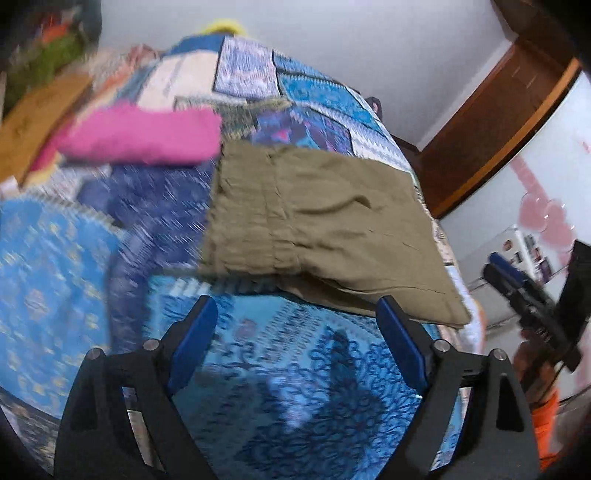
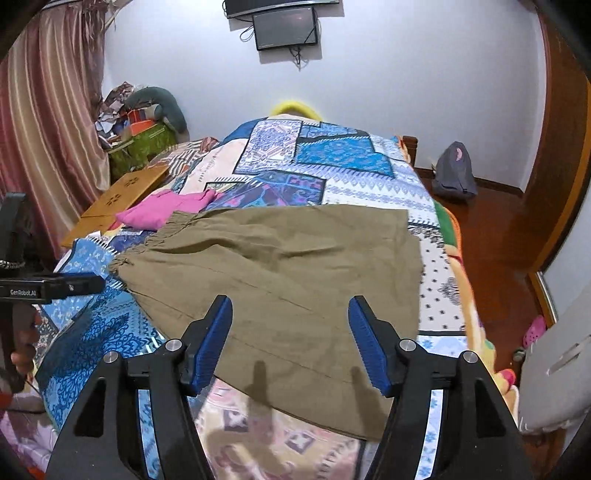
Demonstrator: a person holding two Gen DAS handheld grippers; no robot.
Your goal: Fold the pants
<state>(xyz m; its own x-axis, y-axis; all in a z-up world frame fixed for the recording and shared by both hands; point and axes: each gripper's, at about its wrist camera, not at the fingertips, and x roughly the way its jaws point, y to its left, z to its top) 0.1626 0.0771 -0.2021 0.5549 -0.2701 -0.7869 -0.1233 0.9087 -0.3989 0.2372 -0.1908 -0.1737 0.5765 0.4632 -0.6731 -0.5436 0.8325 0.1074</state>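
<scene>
One pair of khaki pants lies folded on the bed; two grippers, left and right, gape empty. Only the right view shows a wall screen.

My left view smears with motion blur, worst toward nine o'clock; my right view stays sharp. Even indoor light, soft shadows at six o'clock, fisheye bending and dark corners.

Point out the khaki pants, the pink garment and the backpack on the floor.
khaki pants (image 2: pixel 280 266): right wrist view, middle of the cloth.
pink garment (image 2: pixel 166 208): right wrist view, its middle.
backpack (image 2: pixel 453 170): right wrist view, its front.
</scene>
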